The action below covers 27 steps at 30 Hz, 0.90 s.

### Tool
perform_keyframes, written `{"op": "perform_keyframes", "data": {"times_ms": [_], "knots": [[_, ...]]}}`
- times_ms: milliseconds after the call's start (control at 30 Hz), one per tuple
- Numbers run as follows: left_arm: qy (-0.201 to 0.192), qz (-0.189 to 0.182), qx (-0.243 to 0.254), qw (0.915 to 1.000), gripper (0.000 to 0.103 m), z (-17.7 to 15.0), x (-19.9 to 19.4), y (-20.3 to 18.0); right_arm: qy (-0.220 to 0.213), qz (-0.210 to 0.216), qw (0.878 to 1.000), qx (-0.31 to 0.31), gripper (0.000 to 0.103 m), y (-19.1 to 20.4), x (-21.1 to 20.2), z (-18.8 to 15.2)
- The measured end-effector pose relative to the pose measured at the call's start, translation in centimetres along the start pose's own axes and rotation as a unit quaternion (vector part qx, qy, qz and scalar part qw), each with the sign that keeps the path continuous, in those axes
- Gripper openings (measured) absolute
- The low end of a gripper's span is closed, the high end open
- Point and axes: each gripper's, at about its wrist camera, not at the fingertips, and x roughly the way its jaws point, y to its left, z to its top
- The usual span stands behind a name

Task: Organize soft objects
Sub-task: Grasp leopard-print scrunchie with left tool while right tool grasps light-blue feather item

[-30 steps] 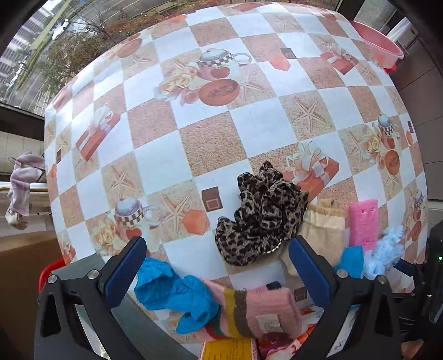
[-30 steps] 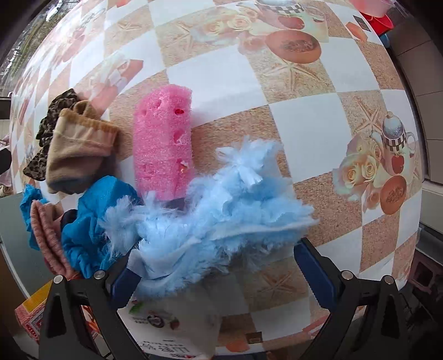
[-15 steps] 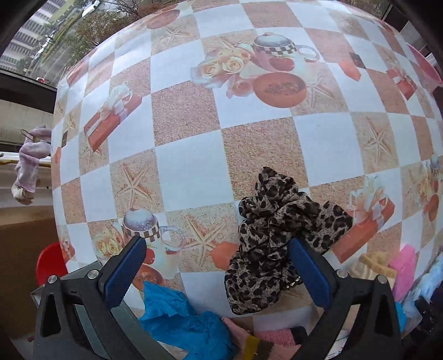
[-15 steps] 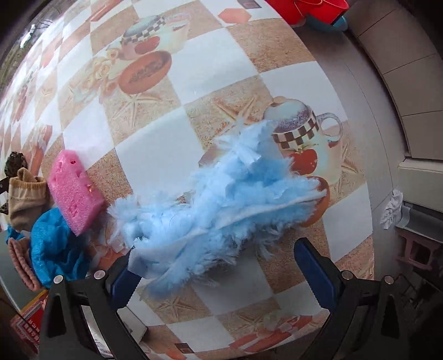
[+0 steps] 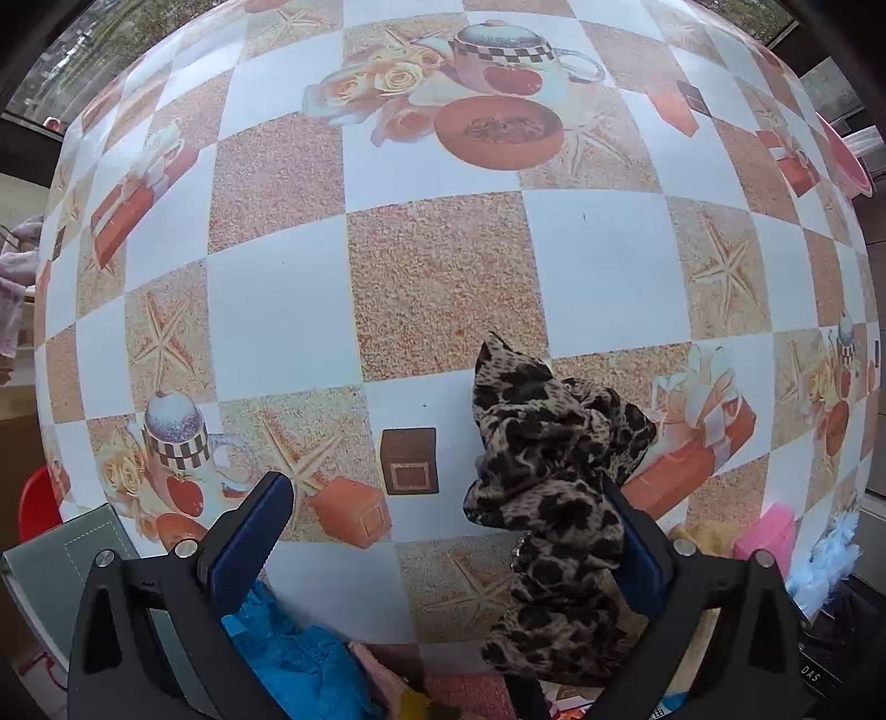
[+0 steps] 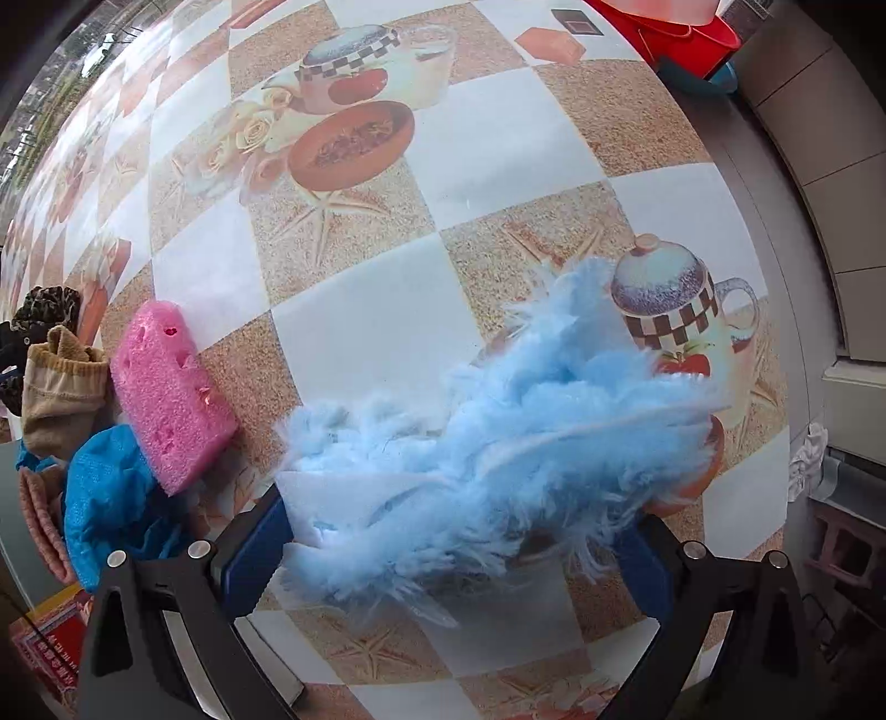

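Observation:
My left gripper [image 5: 443, 531] is open over the patterned tablecloth [image 5: 443, 249]. A leopard-print scrunchie [image 5: 554, 487] lies against its right finger [image 5: 637, 548], inside the open jaws. My right gripper [image 6: 448, 548] is open, with a fluffy light-blue feather piece [image 6: 498, 432] lying between its fingers on the cloth. In the right wrist view a pink sponge [image 6: 169, 396], a beige sock [image 6: 58, 387] and a blue cloth [image 6: 105, 498] lie at the left.
A blue cloth [image 5: 299, 664] and a pink knit piece [image 5: 382, 675] lie at the near edge in the left wrist view. A red tub [image 6: 681, 27] stands beyond the table's far right corner. The table edge [image 6: 775, 310] runs along the right.
The left gripper has moved forward and down around the leopard scrunchie. The right gripper swung right with the blue feather piece between its fingers, away from the sponge and sock.

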Motion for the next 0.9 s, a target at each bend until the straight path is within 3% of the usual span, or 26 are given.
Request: {"op": "perform_keyframes", "data": {"times_ms": [133, 533, 600, 667, 700, 767, 833, 900], "knots": [[0.011, -0.018, 0.003, 0.9998, 0.103, -0.3, 1.0, -0.7, -0.005, -0.022, 0.999, -0.028, 0.102, 1.2, 0.4, 0.3], [0.034, -0.02, -0.008, 0.9992, 0.103, 0.9, 0.7, -1.3, -0.018, -0.019, 0.999, -0.027, 0.103, 1.3, 0.4, 0.1], [0.029, -0.021, -0.015, 0.9992, 0.099, 0.7, 0.5, -1.4, -0.006, -0.019, 0.999, -0.028, 0.103, 1.3, 0.3, 0.1], [0.013, -0.024, -0.006, 0.9996, 0.077, 0.2, -0.5, -2.0, -0.001, -0.021, 0.999, -0.024, 0.099, 1.3, 0.1, 0.4], [0.004, -0.025, 0.007, 0.9997, 0.068, 0.1, -1.0, -2.5, -0.004, -0.019, 1.0, -0.021, 0.091, 1.0, -0.4, 0.5], [-0.003, -0.03, 0.038, 0.9988, 0.022, -0.1, -1.6, -3.6, -0.014, -0.017, 1.0, -0.019, 0.07, 1.0, -1.3, 0.9], [-0.008, -0.027, 0.049, 0.9984, 0.02, -0.3, -2.1, -4.1, -0.021, -0.01, 1.0, -0.019, 0.041, 1.0, -1.9, 0.9], [-0.016, -0.03, 0.047, 0.9983, 0.02, -0.5, -2.6, -4.0, -0.018, 0.008, 1.0, -0.011, 0.03, 0.8, -2.4, 1.0]]}}
